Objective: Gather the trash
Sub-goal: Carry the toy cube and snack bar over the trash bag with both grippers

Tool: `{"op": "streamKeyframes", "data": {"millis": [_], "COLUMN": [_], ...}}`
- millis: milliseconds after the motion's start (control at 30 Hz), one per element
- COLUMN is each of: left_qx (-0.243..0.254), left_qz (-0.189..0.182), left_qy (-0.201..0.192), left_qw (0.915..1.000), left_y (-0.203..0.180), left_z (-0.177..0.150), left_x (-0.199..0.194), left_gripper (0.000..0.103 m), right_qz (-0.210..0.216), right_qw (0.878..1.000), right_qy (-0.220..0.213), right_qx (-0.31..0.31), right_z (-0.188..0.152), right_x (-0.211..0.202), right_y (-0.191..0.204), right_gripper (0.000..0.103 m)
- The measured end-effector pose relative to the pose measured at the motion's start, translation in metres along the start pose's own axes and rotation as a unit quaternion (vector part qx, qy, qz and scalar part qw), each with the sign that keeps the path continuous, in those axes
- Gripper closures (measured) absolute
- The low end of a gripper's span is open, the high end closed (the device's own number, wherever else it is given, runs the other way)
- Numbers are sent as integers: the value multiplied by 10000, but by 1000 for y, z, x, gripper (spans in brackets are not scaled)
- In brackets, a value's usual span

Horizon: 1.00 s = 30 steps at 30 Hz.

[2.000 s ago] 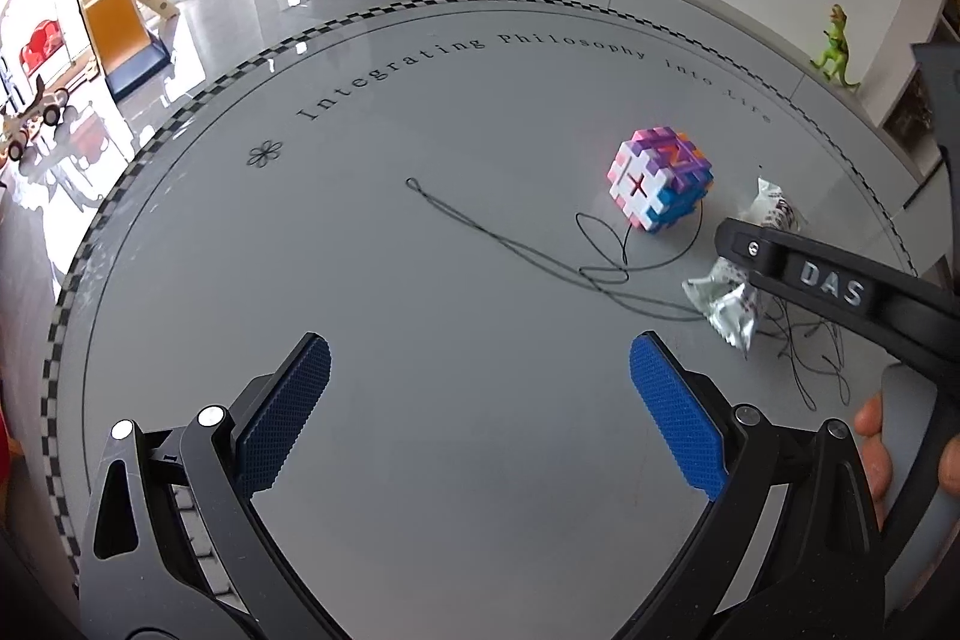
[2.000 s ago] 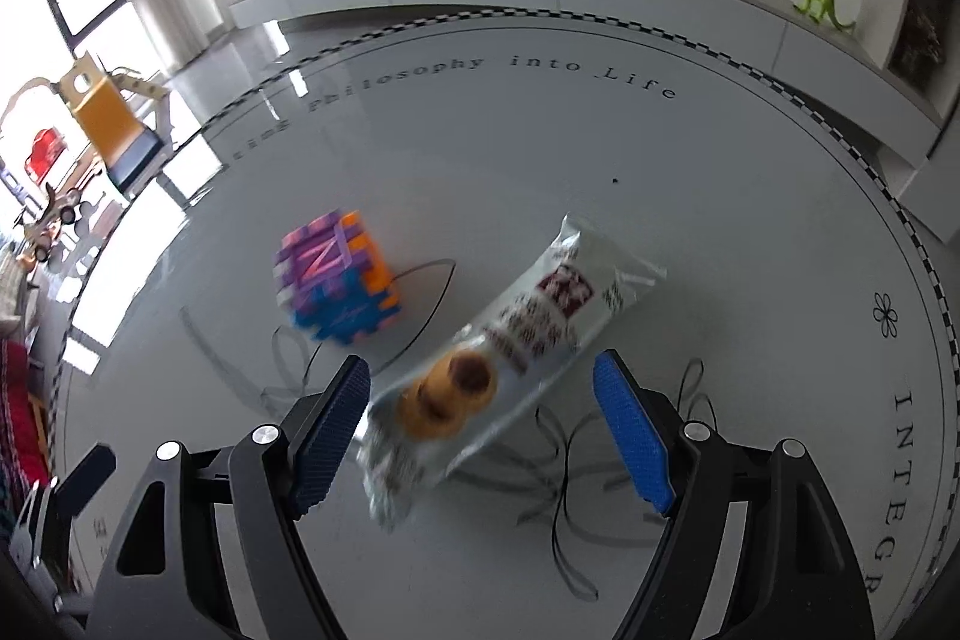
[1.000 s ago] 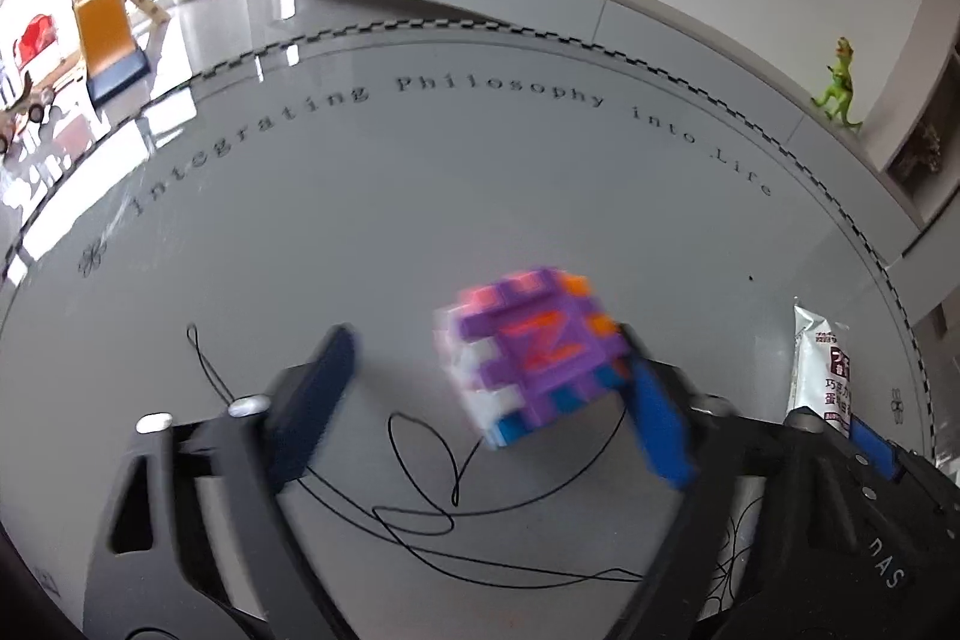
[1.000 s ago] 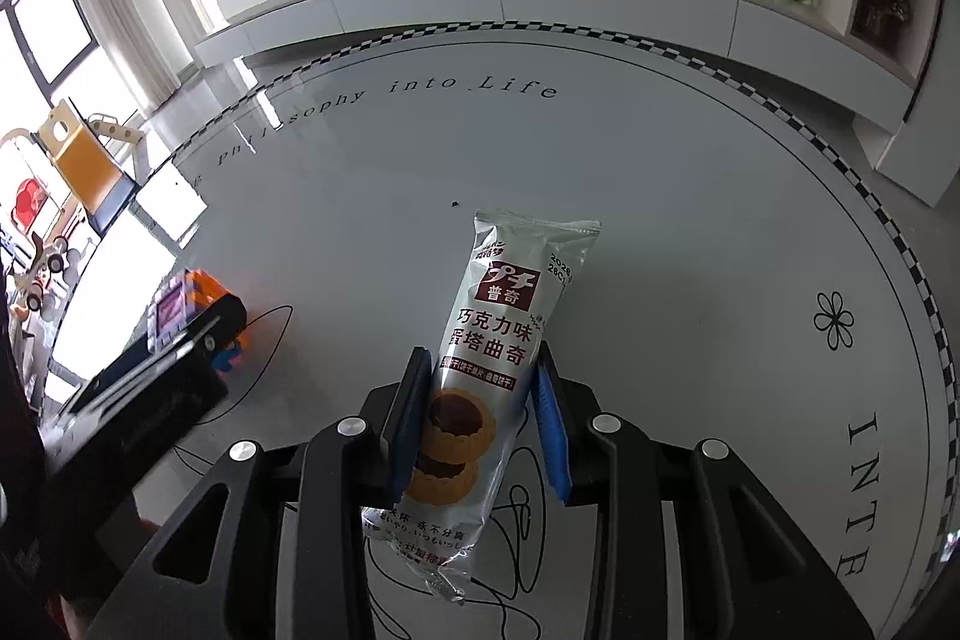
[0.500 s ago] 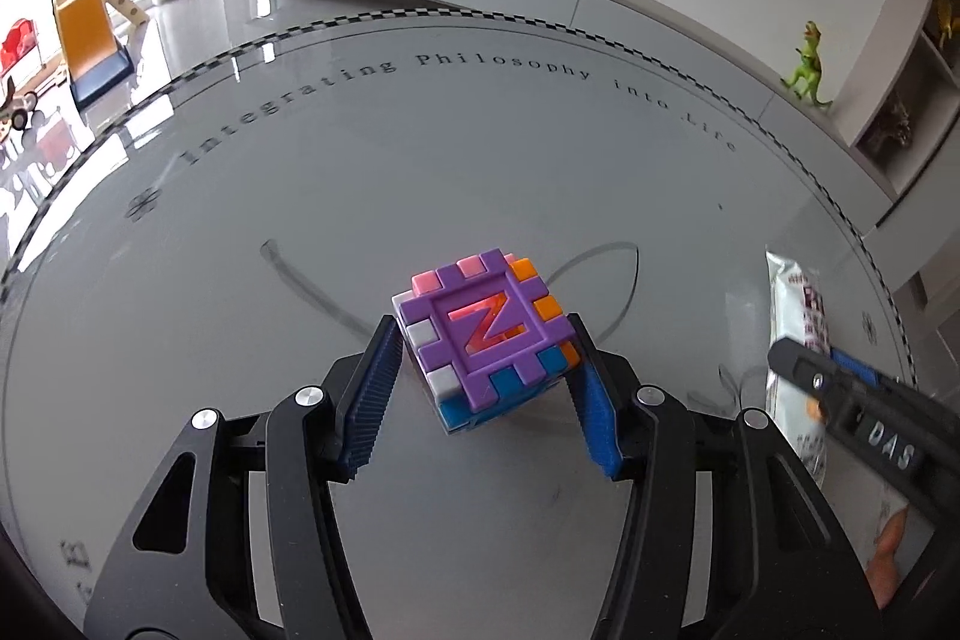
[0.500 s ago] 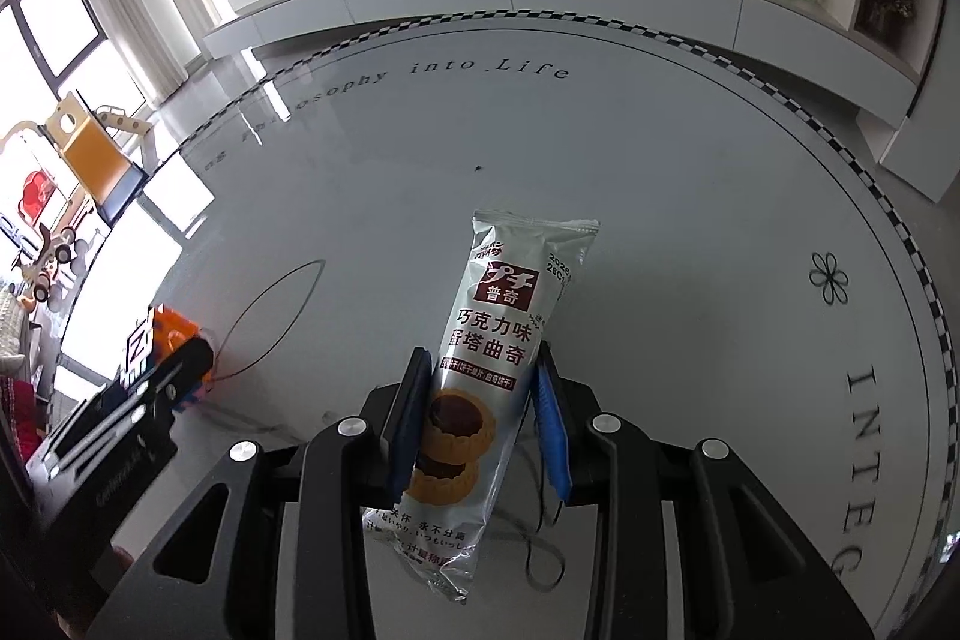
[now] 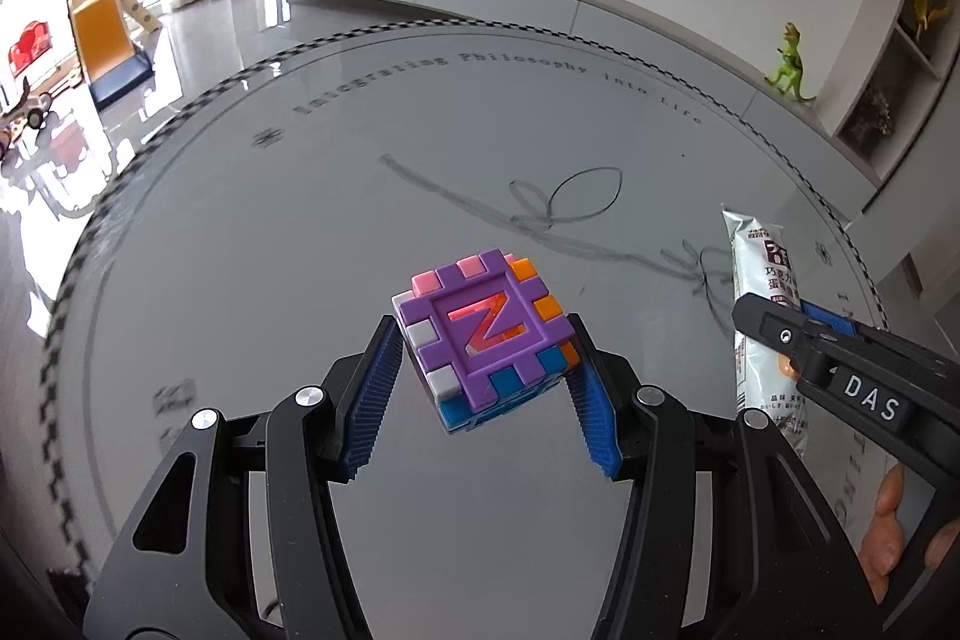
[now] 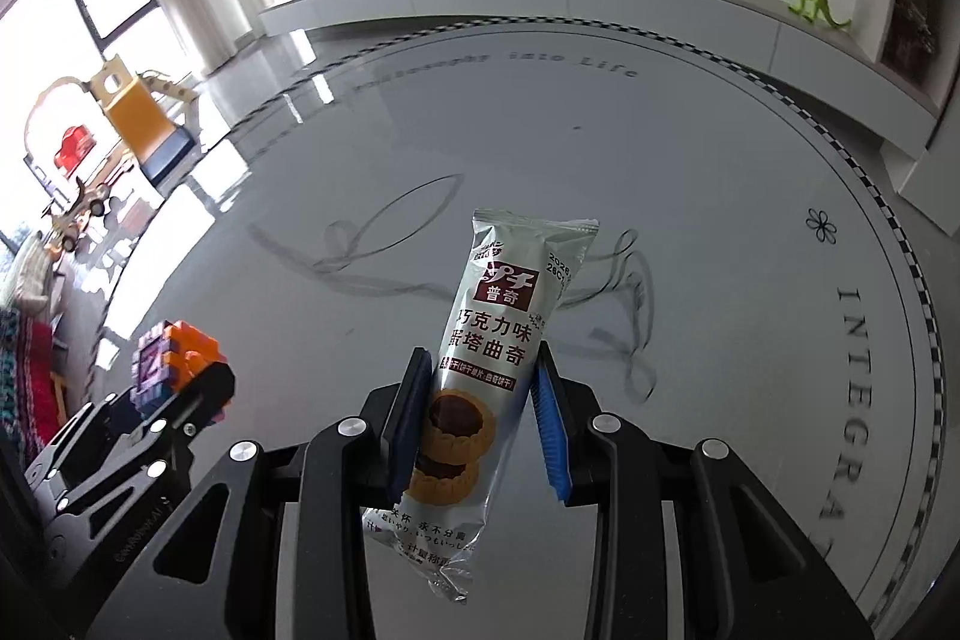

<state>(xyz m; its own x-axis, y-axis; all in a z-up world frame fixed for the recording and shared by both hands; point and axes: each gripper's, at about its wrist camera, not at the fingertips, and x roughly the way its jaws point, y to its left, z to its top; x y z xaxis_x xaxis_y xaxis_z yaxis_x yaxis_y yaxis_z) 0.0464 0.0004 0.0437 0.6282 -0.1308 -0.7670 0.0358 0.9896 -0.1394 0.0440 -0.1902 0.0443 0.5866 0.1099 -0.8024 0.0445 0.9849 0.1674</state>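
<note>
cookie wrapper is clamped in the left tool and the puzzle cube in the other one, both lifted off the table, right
Not quite: the tools are swapped. The right wrist view shows the cookie wrapper clamped in the right tool; the left tool holds the puzzle cube. Both are off the table.

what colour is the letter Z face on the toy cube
Purple, on the plastic puzzle cube; clearest in the left wrist view.

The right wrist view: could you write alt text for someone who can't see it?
A gripper with blue pads is shut on a silver cookie wrapper, holding it above a round grey table where a thin black string lies in loops. At lower left, a second gripper holds a colourful block cube; a green toy dinosaur stands on a far ledge.
</note>
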Motion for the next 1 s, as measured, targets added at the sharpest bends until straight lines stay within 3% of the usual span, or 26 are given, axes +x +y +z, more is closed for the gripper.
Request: {"op": "streamKeyframes", "data": {"millis": [333, 600, 800, 1000], "left_qx": [-230, -622, -967, -1674], "left_qz": [110, 395, 868, 1391], "left_qy": [-206, -447, -512, -460], "left_qw": [9995, 9963, 9902, 9749], "left_y": [36, 87, 132, 196], "left_z": [-50, -101, -156, -223], "left_x": [-61, -118, -160, -195], "left_gripper": [50, 50, 50, 50], "right_qz": [391, 880, 1420, 1955], "right_qw": [9979, 9899, 9750, 9484], "right_qy": [28, 129, 287, 627], "right_qx": [-513, -1106, -1684, -2415], "right_z": [-54, -102, -150, -204], "right_x": [-38, -61, -78, -89], "right_y": [57, 118, 184, 254], "right_gripper": [67, 67, 67, 67]}}
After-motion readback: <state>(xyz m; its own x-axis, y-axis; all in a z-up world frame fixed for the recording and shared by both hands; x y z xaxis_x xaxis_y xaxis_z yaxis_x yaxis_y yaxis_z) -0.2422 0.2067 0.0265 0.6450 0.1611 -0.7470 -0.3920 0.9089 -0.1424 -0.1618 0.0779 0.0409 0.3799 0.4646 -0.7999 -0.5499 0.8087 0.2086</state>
